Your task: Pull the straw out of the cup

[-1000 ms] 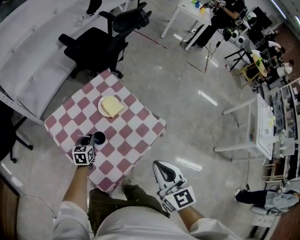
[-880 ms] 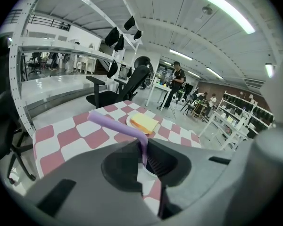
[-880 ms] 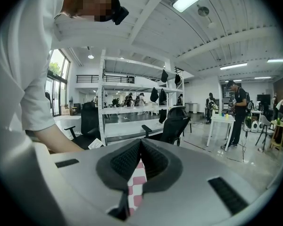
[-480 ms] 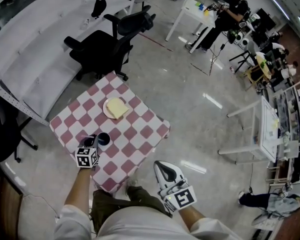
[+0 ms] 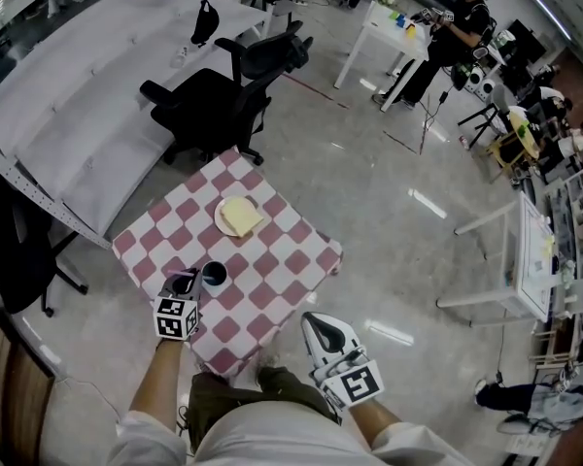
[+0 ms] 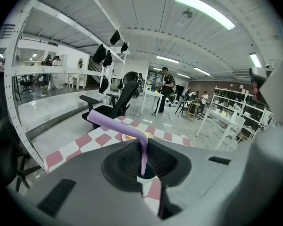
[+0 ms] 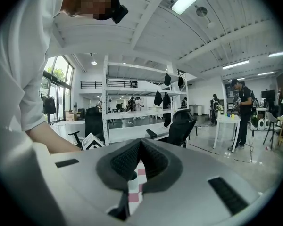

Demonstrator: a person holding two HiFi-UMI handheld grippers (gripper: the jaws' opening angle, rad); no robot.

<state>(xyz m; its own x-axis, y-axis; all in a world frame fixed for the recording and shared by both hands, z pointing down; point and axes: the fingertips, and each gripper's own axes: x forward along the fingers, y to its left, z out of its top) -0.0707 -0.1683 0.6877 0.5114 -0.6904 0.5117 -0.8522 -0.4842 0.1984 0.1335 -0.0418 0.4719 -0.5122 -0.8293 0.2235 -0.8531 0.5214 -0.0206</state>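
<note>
One tabletop [image 5: 277, 260] in play, dressed in a red-and-white check cloth, and on it one dark cup [image 5: 214, 276], one plate [image 5: 223, 223] and one purple straw [image 6: 117, 125]. Two grippers on the job.

Over to the left gripper [image 5: 187, 282]: its jaws are pinched on the straw, right below the bend. The upper part of the straw angles off up and to the left, and the lower part hangs straight down between the pads. Its bottom end sits directly over the cup's dark mouth [image 6: 150, 172]. Whether it has cleared the rim, no view settles. What else the cup holds cannot be made out.

The plate carries a single pale yellow slab [image 5: 243, 215] and sits toward the far side of the cloth, well apart from the cup.

The right gripper [image 5: 317, 321] hovers off the tabletop's near corner, over bare floor, jaws pressed together with nothing between them.

Now the room. The cup stands close to the tabletop's near-left edge, with the left gripper coming in across that edge. Two black office chairs [image 5: 209, 110] crowd the far-left side, and beyond them runs a long white shelving unit [image 5: 87, 85]. To the right of the tabletop the shiny floor [image 5: 398, 231] lies open.
</note>
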